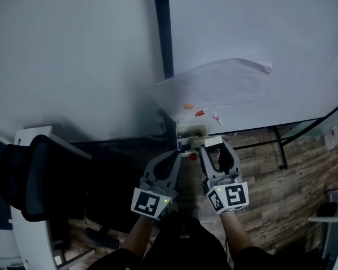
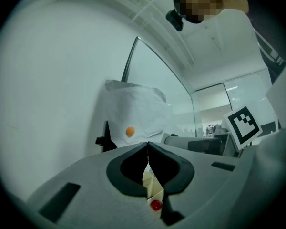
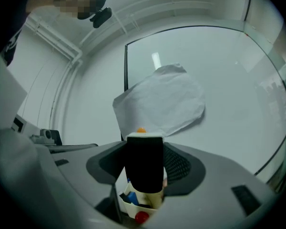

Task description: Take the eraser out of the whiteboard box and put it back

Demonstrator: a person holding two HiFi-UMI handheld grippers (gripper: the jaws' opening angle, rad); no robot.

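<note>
Right gripper point(image 3: 144, 170) fingers clenched on the eraser point(image 3: 144, 159), one finger on each side face. The eraser is a black block with a white back at the top. It stands on end between the fingers, long axis up-down in the right gripper view. Its lower end is directly above the open whiteboard box point(image 3: 152, 199) and just clear of it; whether they touch, can't tell. The box is cream, with blue bits inside and a red magnet point(image 3: 141, 217) at its front. In the head view the box point(image 1: 191, 131) sits at the whiteboard's point(image 1: 270, 27) lower left corner, just ahead of the right fingers. Left gripper point(image 2: 148, 149) fingers pressed together on nothing, hanging just left of the right one, near the box but not touching it. Judgement: right hand is the working one, and going back in means a straight push along the eraser's long axis. A sheet of paper point(image 1: 214, 86) is pinned on the board above the box.
</note>
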